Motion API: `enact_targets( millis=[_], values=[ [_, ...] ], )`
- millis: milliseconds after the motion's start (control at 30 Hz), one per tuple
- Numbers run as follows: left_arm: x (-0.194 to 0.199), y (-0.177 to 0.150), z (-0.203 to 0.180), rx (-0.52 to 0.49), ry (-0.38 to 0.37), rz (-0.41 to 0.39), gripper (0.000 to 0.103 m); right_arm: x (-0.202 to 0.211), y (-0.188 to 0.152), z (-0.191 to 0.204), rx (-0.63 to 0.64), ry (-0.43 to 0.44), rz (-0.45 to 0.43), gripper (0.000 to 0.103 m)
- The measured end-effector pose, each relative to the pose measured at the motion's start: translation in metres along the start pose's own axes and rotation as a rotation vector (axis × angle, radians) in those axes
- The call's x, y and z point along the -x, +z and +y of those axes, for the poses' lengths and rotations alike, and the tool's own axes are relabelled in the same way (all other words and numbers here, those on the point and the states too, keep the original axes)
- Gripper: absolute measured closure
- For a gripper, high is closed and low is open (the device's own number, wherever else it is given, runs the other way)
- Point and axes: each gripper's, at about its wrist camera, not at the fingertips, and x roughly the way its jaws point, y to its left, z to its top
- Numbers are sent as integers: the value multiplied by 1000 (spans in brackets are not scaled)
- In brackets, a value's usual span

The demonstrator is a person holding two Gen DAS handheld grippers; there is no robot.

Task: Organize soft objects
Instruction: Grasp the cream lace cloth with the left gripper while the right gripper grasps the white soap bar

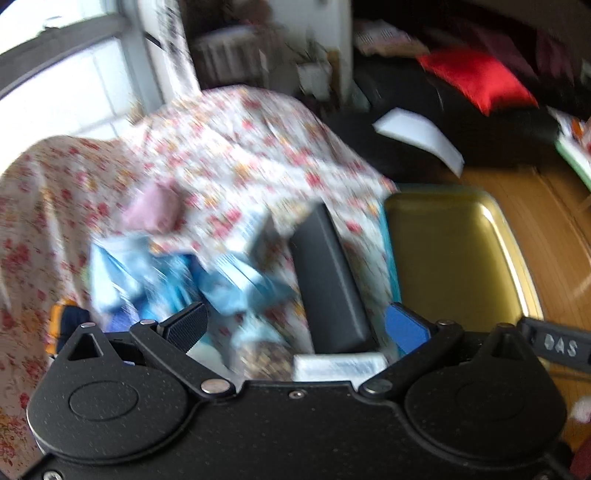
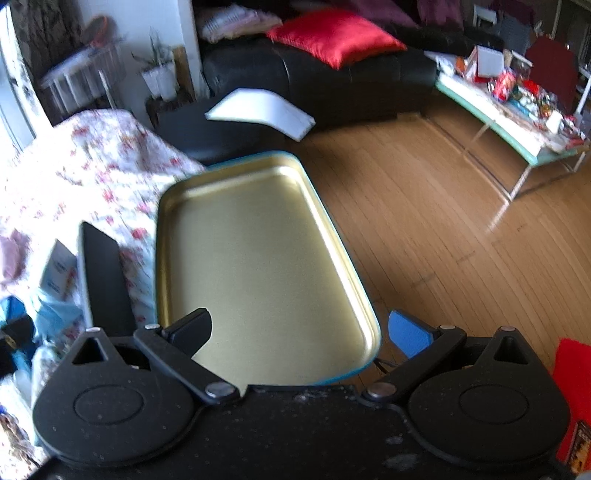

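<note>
Both claws, left (image 1: pixel 297 326) and right (image 2: pixel 301 332), gape empty; crumpled blue cloths (image 1: pixel 236 280) lie blurred on floral fabric (image 1: pixel 221 147).

Two close wrist views, sharing gold tray (image 1: pixel 450 254) (image 2: pixel 258 266).

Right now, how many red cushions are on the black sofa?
1. The red cushion lies on top of the black sofa at the far side of the room; others may be hidden beyond the frame.
</note>
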Motion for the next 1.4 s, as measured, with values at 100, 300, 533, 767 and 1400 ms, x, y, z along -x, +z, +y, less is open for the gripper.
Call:
enact_targets(
  millis=[100, 300, 533, 767, 1400],
  values=[
    [11, 10, 23, 57, 23, -61, 3, 14, -2, 1, 14, 40, -74, 0],
    [8, 16, 69, 138, 51, -70, 3, 36, -5, 5, 53, 80, -196, 0],
    [1, -2, 114, 130, 138, -22, 3, 50, -5, 11, 58, 113, -246, 0],
    [-5, -19, 157, 139, 168, 51, 3, 42, -10, 35, 126, 175, -136, 1],
    [-22, -94, 168, 168, 62, 162, 5, 61, -45, 94, 357, 315, -92, 5]
  ],
)
